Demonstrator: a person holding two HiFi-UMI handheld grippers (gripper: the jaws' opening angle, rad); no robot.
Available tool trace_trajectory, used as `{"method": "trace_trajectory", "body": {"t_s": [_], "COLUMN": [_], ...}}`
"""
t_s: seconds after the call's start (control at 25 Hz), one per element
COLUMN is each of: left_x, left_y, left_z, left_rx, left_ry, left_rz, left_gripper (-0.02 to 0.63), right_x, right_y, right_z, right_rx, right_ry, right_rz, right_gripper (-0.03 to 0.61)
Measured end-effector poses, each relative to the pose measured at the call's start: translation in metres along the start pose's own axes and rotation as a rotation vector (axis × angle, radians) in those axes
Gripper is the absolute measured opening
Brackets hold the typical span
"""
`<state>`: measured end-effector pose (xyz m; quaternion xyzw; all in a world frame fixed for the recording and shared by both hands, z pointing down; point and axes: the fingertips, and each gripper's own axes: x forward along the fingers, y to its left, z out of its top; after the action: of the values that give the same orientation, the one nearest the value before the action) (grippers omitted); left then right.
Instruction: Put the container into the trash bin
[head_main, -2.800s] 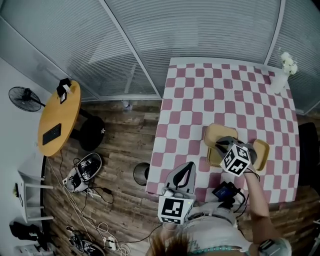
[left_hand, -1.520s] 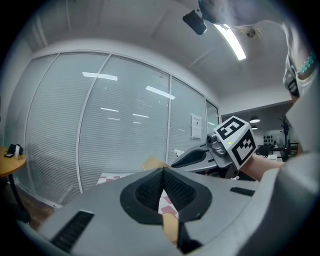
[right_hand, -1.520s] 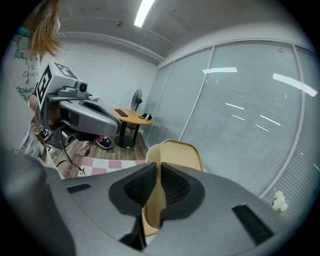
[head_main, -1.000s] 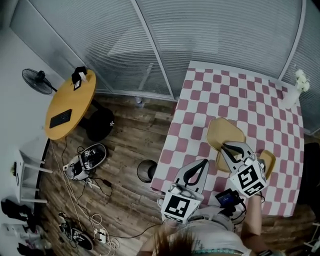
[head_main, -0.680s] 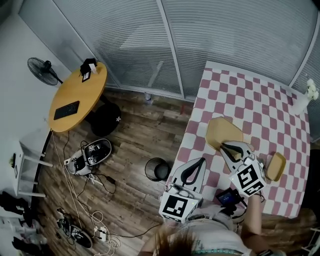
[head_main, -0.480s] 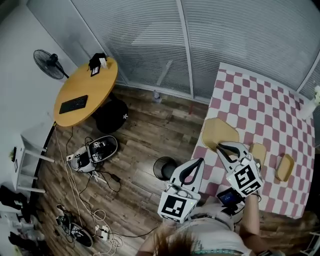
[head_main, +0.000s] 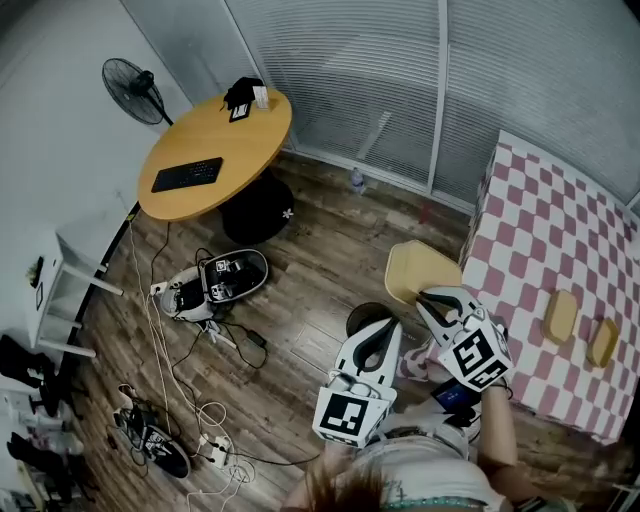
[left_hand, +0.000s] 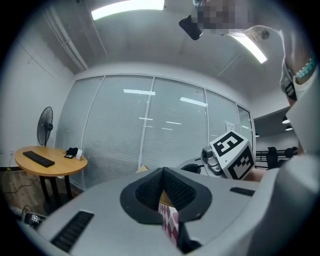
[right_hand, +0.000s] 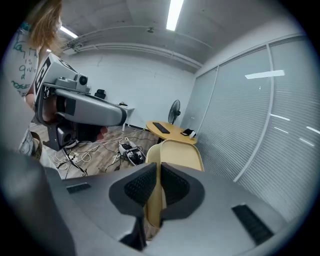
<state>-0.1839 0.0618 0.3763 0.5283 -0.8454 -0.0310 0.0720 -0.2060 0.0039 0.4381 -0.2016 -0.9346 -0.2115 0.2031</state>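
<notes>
In the head view the tan, flat container (head_main: 418, 268) hangs over the wooden floor, left of the checkered table (head_main: 545, 235). My right gripper (head_main: 432, 300) is shut on its near rim. The right gripper view shows both pads pinching that rim (right_hand: 159, 187), with the container (right_hand: 181, 150) reaching forward. The dark round trash bin (head_main: 363, 318) stands on the floor just below the container, partly hidden by it and by my left gripper (head_main: 385, 328). That gripper is shut and holds nothing, its tips (left_hand: 162, 172) meeting.
A round wooden table (head_main: 215, 155) with a keyboard stands at the back left, a fan (head_main: 135, 78) behind it. An open case (head_main: 218, 282) and loose cables (head_main: 195, 400) lie on the floor. Two small tan dishes (head_main: 560, 315) rest on the checkered table.
Both grippers have swung left, off the checkered table and over the floor. The container went along in the right gripper and now hangs by the trash bin.
</notes>
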Motion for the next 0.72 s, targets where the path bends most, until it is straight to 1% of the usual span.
{"method": "trace_trajectory", "body": {"t_s": [0.12,0.28,0.4,0.6,0.72], "left_x": [-0.025,-0.044,-0.052,-0.063,-0.065], "left_y": [0.025,0.050,0.058,0.065,0.074], "left_z": [-0.003,-0.008,-0.009,0.005,-0.009], "left_rx": [0.000,0.004,-0.003,-0.026,-0.030], "left_ry": [0.009,0.018,0.012,0.020,0.028], "left_rz": [0.027,0.062,0.083,0.113,0.131], "left_gripper": [0.006,0.006,0.006,0.006,0.006], "right_x": [0.023,0.047,0.058,0.064,0.079], "right_y": [0.024,0.049,0.062,0.072,0.081], "right_z": [0.015,0.032,0.042,0.062,0.055], "right_rx": [-0.011,-0.019,-0.037,-0.066,-0.074], "right_ry": [-0.002,-0.012,-0.021,-0.004,-0.004], "right_rz": [0.026,0.064,0.098,0.158,0.183], "right_gripper": [0.021,0.021,0.021,0.021,0.021]}}
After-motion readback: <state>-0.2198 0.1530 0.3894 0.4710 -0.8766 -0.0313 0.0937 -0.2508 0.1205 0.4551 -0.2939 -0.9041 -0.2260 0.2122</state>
